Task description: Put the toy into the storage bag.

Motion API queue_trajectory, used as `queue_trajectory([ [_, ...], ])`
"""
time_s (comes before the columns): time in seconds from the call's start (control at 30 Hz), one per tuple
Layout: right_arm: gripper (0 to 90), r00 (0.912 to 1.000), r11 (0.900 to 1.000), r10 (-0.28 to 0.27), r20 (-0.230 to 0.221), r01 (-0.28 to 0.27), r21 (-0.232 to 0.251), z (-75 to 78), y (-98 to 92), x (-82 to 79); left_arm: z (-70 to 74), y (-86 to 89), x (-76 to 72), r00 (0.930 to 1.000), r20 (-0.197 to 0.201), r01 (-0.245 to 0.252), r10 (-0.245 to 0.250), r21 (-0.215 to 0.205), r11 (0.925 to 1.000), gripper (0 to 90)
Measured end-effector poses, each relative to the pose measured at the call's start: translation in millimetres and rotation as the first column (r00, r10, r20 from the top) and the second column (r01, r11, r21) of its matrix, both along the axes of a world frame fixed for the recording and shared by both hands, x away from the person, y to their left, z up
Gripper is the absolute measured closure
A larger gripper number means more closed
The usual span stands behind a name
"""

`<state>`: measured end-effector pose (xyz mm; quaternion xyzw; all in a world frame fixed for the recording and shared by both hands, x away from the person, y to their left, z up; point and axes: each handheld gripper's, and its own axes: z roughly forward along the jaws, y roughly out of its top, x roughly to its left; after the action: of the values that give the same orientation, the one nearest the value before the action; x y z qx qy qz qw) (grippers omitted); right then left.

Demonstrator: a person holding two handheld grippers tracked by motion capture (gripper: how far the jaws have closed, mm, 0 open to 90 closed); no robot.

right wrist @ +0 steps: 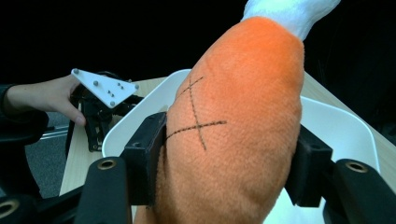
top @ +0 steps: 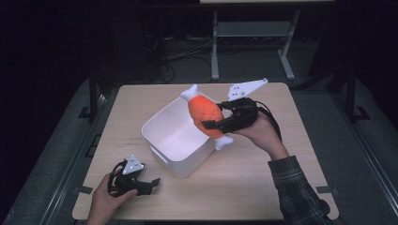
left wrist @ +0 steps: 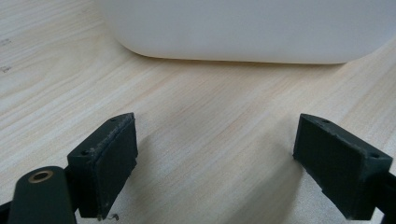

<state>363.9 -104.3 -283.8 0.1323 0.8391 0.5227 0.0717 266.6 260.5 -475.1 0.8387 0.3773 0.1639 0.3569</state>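
- Right gripper (top: 217, 123): clamped on orange plush drumstick (top: 206, 115), above white plastic bin (top: 165, 123).
- Left gripper (top: 151, 183): jaws spread, nothing between, resting on worktop (top: 263, 178) just beside the bin.

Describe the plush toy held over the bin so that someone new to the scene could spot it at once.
Find the wooden table, then the white bin at its middle. Above the bin's far right rim, the right tool grips the plush toy. It is the one orange thing here, a drumstick shape with white bone ends and stitched crosses.
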Motion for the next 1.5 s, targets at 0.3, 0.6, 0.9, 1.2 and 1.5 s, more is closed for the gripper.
queue_trajectory([
  [0.3, 38.8, 0.9994, 1.000, 0.028, 0.021, -0.028, -0.003, 4.2, 28.7, 6.9, 0.0, 0.0, 0.0, 1.0000, -0.001, 0.000, 0.000, 0.000, 1.0000, 12.7],
  [0.6, 38.4, 0.9985, 0.999, 0.051, 0.019, -0.051, 0.001, 0.3, 57.3, 13.3, 0.0, 0.1, 0.1, 1.0000, 0.000, 0.001, -0.001, 0.001, 1.0000, 12.7],
  [0.9, 38.1, 0.9977, 0.998, 0.068, 0.004, -0.068, -0.018, -10.4, 80.4, 17.6, 0.0, 0.0, 0.0, 1.0000, 0.000, 0.001, -0.001, -0.001, 1.0000, 12.7],
  [1.2, 36.9, 0.9971, 0.996, 0.076, -0.011, -0.076, -0.050, -24.2, 98.4, 19.4, -0.1, 0.1, 0.1, 1.0000, 0.000, 0.001, -0.001, 0.002, 1.0000, 12.7],
  [1.5, 36.7, 0.9949, 0.991, 0.095, -0.032, -0.098, -0.091, -39.9, 116.0, 21.4, -0.1, 0.0, 0.0, 1.0000, 0.001, 0.000, 0.000, 0.001, 1.0000, 12.7],
])
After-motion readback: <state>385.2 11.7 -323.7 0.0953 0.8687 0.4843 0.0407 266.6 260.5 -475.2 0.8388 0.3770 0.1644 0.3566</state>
